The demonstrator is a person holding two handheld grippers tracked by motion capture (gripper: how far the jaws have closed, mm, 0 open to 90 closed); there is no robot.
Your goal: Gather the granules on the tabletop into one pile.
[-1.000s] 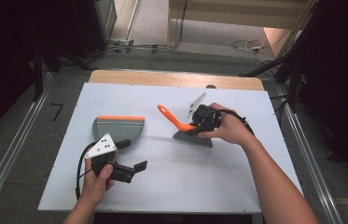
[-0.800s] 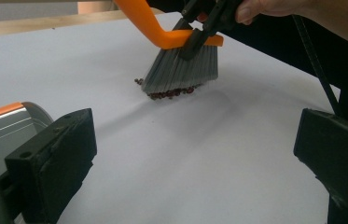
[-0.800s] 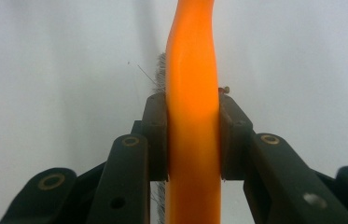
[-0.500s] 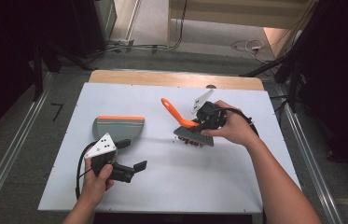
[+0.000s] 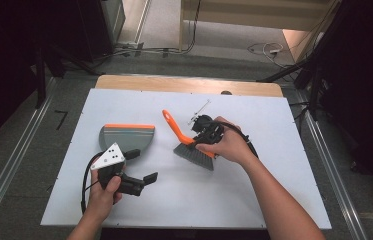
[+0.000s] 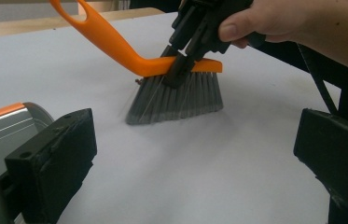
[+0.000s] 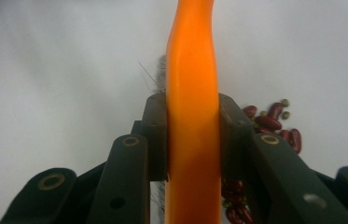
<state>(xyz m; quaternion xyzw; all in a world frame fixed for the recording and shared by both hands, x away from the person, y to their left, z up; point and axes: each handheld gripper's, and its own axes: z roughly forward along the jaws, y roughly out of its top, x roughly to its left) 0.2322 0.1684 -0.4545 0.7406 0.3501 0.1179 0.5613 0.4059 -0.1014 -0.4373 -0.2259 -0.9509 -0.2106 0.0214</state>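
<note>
1 brush (image 5: pixel 192 148), handle aimed up-left, clamped by right gripper (image 5: pixel 205 137) | 1 dustpan (image 5: pixel 125 136) | left gripper (image 5: pixel 144 181) released

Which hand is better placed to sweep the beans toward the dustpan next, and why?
The right. Its tongs already clamp the brush, bristles down beside the beans. The left tongs stand open and empty near the dustpan.

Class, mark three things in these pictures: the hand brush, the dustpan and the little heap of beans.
hand brush (image 5: pixel 194 154): high view, on the grey bristles.
dustpan (image 5: pixel 125 137): high view, on the grey tray below its orange edge.
beans (image 7: pixel 274 122): right gripper view, on the red beans beside the brush handle.
</note>
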